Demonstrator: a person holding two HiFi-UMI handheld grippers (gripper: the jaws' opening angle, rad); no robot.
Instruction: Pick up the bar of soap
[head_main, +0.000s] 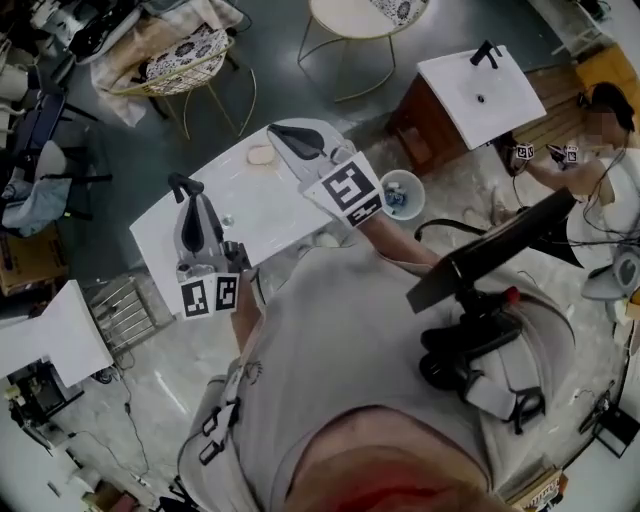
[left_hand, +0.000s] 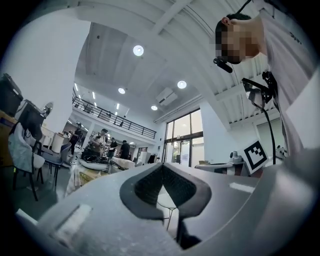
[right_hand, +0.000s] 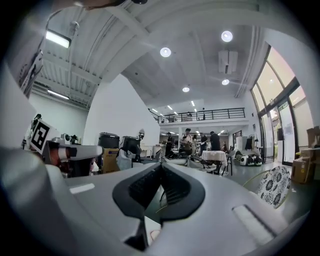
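Note:
The bar of soap is a pale oval lying on the white counter near its far edge. My right gripper hovers just right of the soap, jaws shut with nothing between them. My left gripper is over the counter's left part, well apart from the soap, and its jaws are also shut and empty. In both gripper views the jaws point level into the hall, and the soap does not show clearly in either.
A black tap-like fitting stands at the counter's left end, close to my left gripper. A second white basin unit stands at the far right, with a person beside it. A chair, a round table and a small white bin stand around.

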